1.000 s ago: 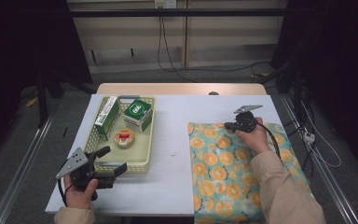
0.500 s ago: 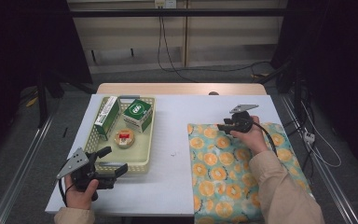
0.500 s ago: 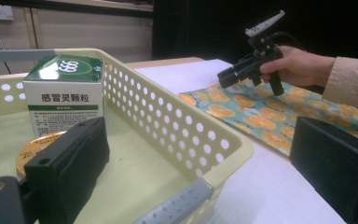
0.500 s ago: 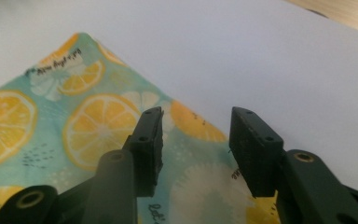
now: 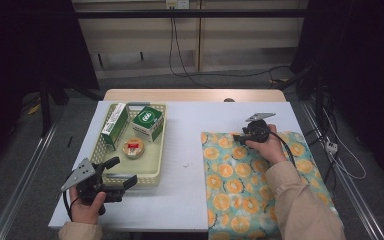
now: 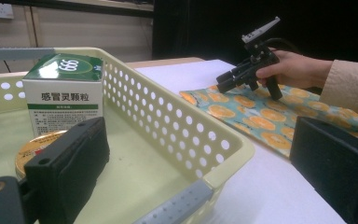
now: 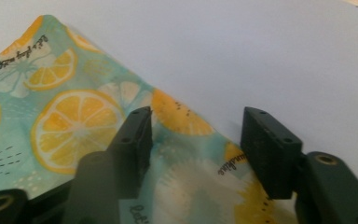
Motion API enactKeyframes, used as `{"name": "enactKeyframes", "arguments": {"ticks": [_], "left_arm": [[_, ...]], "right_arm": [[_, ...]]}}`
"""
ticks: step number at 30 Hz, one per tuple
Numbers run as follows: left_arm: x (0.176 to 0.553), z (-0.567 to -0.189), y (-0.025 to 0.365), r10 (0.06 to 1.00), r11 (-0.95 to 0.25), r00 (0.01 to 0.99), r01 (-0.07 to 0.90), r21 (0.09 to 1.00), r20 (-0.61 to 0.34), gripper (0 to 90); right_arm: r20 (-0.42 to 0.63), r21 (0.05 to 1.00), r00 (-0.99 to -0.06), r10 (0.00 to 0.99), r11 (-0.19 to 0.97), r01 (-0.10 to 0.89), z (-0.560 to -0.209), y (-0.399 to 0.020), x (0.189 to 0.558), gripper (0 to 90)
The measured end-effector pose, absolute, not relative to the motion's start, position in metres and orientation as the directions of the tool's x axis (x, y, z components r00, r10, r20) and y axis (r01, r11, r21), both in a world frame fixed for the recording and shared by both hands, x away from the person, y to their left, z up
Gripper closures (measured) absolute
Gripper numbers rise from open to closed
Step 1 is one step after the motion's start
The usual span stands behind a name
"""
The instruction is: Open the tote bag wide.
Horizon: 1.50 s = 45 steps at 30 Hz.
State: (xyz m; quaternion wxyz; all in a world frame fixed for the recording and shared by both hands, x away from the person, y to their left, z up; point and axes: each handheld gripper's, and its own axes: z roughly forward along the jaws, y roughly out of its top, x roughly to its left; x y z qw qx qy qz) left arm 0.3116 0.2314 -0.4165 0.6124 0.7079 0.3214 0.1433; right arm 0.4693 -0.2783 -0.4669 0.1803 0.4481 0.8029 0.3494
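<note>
right gripper [image 7: 196, 140] jaws just opened, now standing apart, nothing pinched, above the far edge of the orange-print cloth [image 7: 74, 121]. cloth directly beneath, long axis running toward the person on the table [image 5: 190, 145] right side. left gripper [image 5: 125, 181] well apart, jaws open and empty, astride the near wall of the basket [image 6: 205, 140].
</note>
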Motion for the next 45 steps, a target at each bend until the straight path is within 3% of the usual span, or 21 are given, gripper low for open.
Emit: {"name": "enactKeyframes", "arguments": {"ticks": [16,17,23,26,31,33,41,45], "left_arm": [[0.314,-0.419,0.226,0.62,-0.07,0.764,0.28,0.958,-0.178,4.4],[0.314,-0.419,0.226,0.62,-0.074,0.765,0.279,0.957,-0.175,4.4],[0.313,-0.418,0.225,0.62,-0.074,0.765,0.277,0.958,-0.173,4.4],[0.313,-0.419,0.225,0.62,-0.079,0.766,0.275,0.958,-0.169,4.4],[0.312,-0.419,0.224,0.616,-0.081,0.77,0.274,0.958,-0.168,4.4],[0.311,-0.418,0.223,0.615,-0.079,0.77,0.273,0.959,-0.168,4.4],[0.309,-0.416,0.221,0.607,-0.084,0.776,0.278,0.957,-0.173,4.4],[0.308,-0.413,0.216,0.595,-0.096,0.787,0.267,0.959,-0.16,4.3]], "right_arm": [[0.049,0.717,-0.526,0.849,0.336,0.61,-0.466,-0.279,0.468,62.4],[0.053,0.714,-0.531,0.846,0.34,0.612,-0.465,-0.28,0.469,67.6],[0.065,0.713,-0.533,0.844,0.334,0.617,-0.465,-0.282,0.469,77.3],[0.088,0.721,-0.538,0.838,0.319,0.615,-0.466,-0.283,0.467,90.0],[0.103,0.725,-0.516,0.85,0.29,0.624,-0.466,-0.282,0.466,90.0],[0.062,0.708,-0.525,0.849,0.333,0.623,-0.461,-0.277,0.467,90.0],[0.079,0.767,-0.537,0.84,0.292,0.571,-0.434,-0.27,0.479,90.0],[0.08,0.798,-0.501,0.862,0.245,0.55,-0.418,-0.27,0.498,90.0]]}}
